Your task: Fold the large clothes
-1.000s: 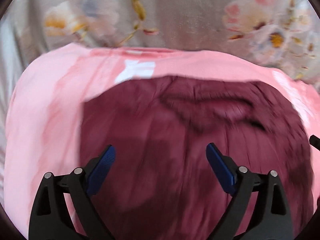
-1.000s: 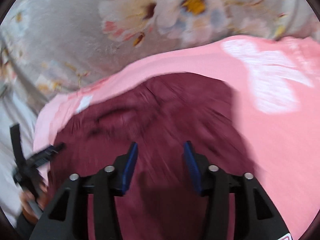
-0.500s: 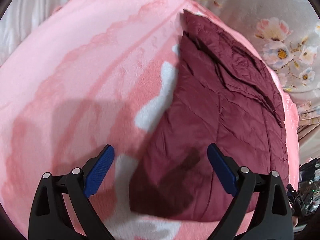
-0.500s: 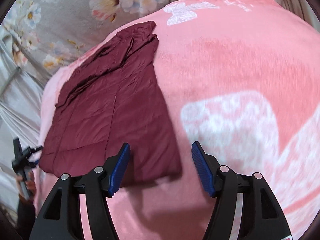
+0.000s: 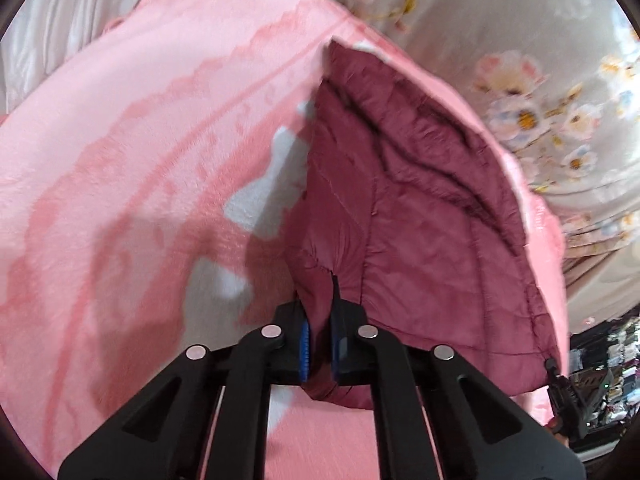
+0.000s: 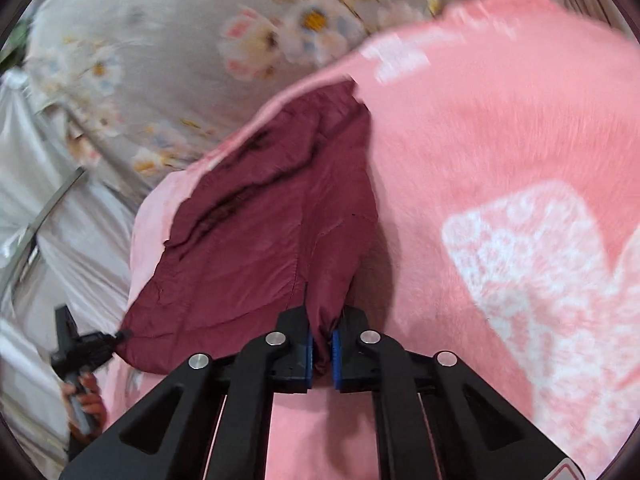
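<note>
Both hand-held grippers, left [image 5: 319, 330] and right [image 6: 321, 334], clamped, angled downward.

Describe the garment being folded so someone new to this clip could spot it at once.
A pink blanket with white patches covers the bed. Along its edge beside the grey flowered sheet lies the jacket. It is the only dark maroon, quilted thing there, and both pairs of fingers pinch its near corners.

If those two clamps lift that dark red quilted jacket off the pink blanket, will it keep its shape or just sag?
Probably sag: the jacket already puckers where the left gripper pinches its corner. Its quilted, puffy panels suggest it is light for its size. The smooth, slightly shiny fabric might slip, though the right gripper is clamped on a bunched fold.
</note>
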A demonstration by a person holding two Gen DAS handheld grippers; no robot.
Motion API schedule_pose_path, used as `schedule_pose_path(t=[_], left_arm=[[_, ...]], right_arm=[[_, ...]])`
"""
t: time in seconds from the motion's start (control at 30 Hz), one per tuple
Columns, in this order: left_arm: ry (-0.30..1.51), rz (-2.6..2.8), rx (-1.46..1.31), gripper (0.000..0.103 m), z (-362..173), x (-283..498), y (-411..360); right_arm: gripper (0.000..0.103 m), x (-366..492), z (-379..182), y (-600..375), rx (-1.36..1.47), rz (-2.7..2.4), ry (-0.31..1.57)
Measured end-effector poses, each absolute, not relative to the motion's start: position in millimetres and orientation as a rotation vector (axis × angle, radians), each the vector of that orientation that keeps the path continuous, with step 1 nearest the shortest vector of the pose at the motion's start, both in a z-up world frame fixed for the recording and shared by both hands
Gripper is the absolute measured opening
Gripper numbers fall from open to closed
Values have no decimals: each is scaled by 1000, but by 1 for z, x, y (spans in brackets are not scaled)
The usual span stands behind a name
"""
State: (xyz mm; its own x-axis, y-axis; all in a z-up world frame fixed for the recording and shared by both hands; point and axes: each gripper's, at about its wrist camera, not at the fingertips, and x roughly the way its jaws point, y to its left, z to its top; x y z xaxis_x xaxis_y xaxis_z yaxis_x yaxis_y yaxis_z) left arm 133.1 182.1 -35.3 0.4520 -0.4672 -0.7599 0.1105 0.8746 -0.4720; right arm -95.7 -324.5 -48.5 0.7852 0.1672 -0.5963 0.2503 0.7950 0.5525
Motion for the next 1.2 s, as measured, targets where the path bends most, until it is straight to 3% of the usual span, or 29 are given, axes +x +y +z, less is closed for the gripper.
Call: schedule_pose_path(t=[0.4, 0.67, 0.87, 1.2], left_arm=[[817, -492, -443, 4, 78, 15, 247], [692, -483, -346, 5, 141, 67, 208], [785, -325, -242, 5, 111, 180, 150], [1019, -137, -88, 5, -22, 298, 90]], right_arm=[[5, -216, 84, -306, 538, 21, 370], [5, -138, 122, -331, 540, -53, 279], [5, -33, 73, -365, 608, -172, 389], [5, 82, -25, -372, 542, -333, 608]])
